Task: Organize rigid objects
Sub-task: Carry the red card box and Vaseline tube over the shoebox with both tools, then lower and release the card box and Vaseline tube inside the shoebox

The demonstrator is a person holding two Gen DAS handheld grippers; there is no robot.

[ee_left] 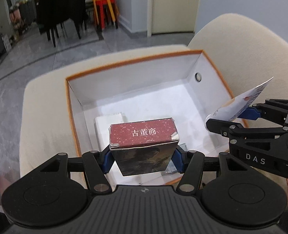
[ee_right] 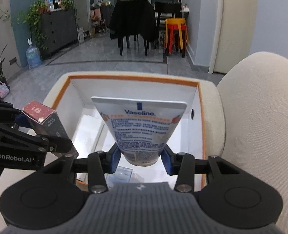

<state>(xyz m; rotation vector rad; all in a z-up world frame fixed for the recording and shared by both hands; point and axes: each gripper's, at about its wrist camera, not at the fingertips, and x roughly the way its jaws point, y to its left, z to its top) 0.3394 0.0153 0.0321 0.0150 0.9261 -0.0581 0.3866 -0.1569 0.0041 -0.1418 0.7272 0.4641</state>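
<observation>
A: Where are we?

B: I'm carrying both items over the orange-rimmed box (ee_left: 132, 59). My left gripper (ee_left: 143, 159) pinches the red carton (ee_left: 144, 134); my right gripper (ee_right: 141, 160) pinches the Vaseline tube (ee_right: 142, 124).

A: Next?

B: Lower and release, I think. A white packet (ee_left: 108, 120) already lies inside, and my 2 grippers crowd each other.

Left gripper (ee_left: 143, 160) angled steeply downward, blue pads (ee_left: 107, 160) clamped on both sides of a red-topped box (ee_left: 144, 134). Right gripper (ee_right: 142, 161) tilted down less steeply, just beside the left, blue pads (ee_right: 114, 160) pinched on the neck of a Vaseline tube (ee_right: 140, 124), crimped end pointing away.
</observation>
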